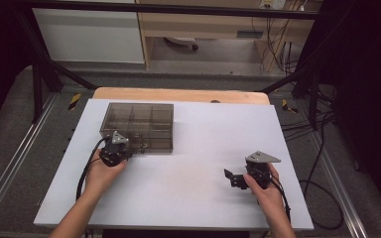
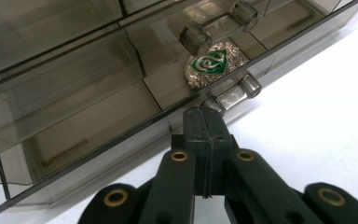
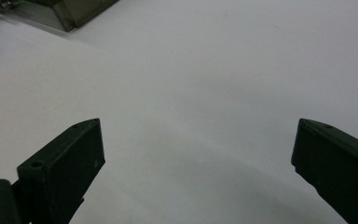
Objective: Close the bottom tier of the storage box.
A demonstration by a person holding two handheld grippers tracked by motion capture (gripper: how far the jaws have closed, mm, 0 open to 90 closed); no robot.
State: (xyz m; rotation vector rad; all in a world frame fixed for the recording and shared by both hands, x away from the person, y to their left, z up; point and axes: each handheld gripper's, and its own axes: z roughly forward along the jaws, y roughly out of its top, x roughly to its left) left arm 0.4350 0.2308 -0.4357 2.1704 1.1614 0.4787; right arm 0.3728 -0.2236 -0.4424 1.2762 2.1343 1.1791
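At the box [image 1: 138, 126] latch [image 2: 233, 95], left fingers [image 2: 200, 128] clenched; right fingers [image 3: 63, 163] released.

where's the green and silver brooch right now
In the left gripper view the brooch lies inside the smoky compartment box, in a front compartment just behind the clasp at the left gripper.

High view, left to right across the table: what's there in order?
Left gripper, shut at the front edge of the smoky clear box → bare stretch of white table → right gripper, jaws open over the table.
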